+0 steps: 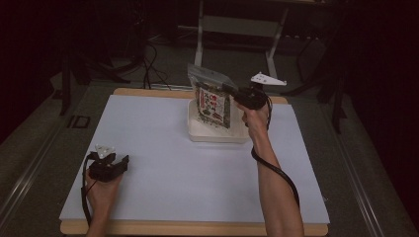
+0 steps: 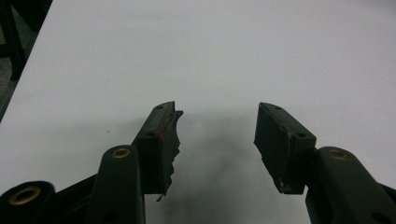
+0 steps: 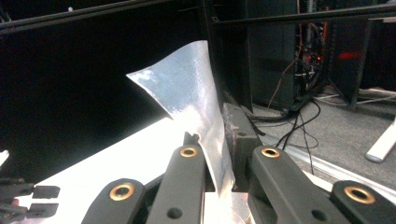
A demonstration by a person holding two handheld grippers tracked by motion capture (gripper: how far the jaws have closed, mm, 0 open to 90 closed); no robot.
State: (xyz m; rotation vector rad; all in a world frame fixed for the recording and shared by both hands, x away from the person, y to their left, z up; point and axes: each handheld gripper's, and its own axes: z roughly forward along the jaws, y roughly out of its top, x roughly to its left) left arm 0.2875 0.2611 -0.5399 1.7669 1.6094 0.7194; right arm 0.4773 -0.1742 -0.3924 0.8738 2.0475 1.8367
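Overhead forward-down; gripper cameras close over table [image 1: 148, 148].

Dim lab, white-topped table [image 1: 163, 163], floor cables [image 3: 299, 116], metal frames [image 1: 237, 29]

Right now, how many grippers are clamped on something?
1. The right gripper is shut on the top edge of the snack pouch, holding it above the white tray. The left gripper rests open at the table's near left, holding nothing.
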